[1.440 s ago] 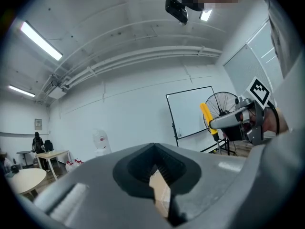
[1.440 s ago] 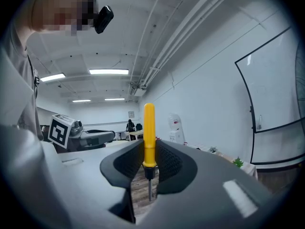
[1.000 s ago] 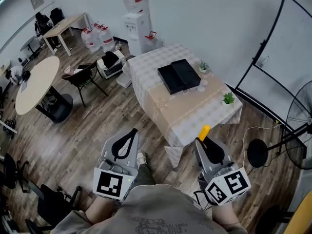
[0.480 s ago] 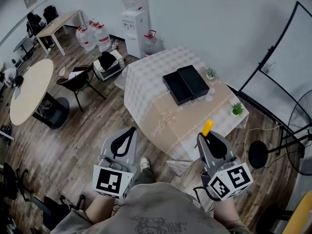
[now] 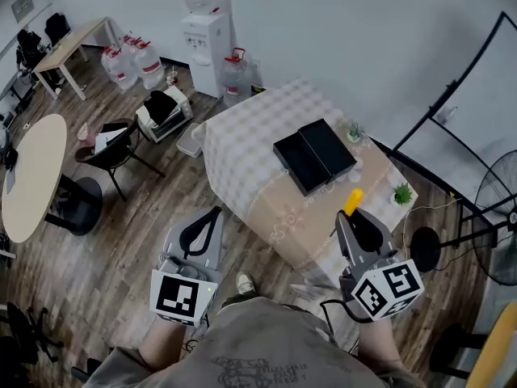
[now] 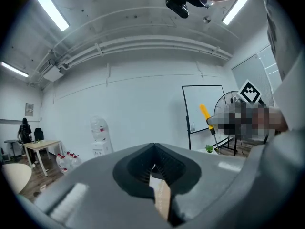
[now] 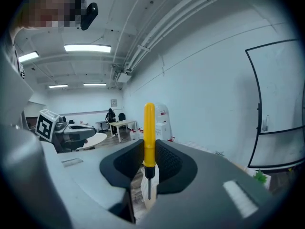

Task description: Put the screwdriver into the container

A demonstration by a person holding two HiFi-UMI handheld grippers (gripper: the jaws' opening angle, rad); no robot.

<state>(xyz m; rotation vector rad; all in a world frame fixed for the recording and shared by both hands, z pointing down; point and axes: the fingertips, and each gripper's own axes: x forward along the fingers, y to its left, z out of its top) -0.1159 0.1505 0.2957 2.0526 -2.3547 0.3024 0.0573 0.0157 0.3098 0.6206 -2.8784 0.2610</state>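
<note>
**Desk:** What takes up most of the frame?

**Photographer:** Seen from above, a wood floor [image 5: 121, 249] with a cloth-covered worktop [image 5: 242, 148] at the centre. A round table [image 5: 32, 180] sits at the left edge and a standing fan [image 5: 494, 231] at the right. A water dispenser [image 5: 203, 39] stands against the far wall.

**Desk:** And on the worktop?

**Photographer:** A flat black container [image 5: 315, 156] lies near the middle, its two halves side by side. A small potted plant [image 5: 401, 193] stands near the right corner of the cloth.

**Desk:** Where are the claws?

**Photographer:** Both are held out low in front of the person, at the near side of the worktop. The left claw [image 5: 216, 211] has its jaws together at the tips, with nothing between them. Its own view shows only a sliver of cloth through the slot behind the tips.

**Desk:** And the right one?

**Photographer:** The right claw [image 5: 354, 214] is clamped on the screwdriver [image 5: 352, 201].

**Desk:** So the tool is not in the container?

**Photographer:** No. The screwdriver is in the right claw, held clear of the container. In the right gripper view its yellow handle stands up past the jaw tips. The dark shaft points back down between the jaws.
</note>
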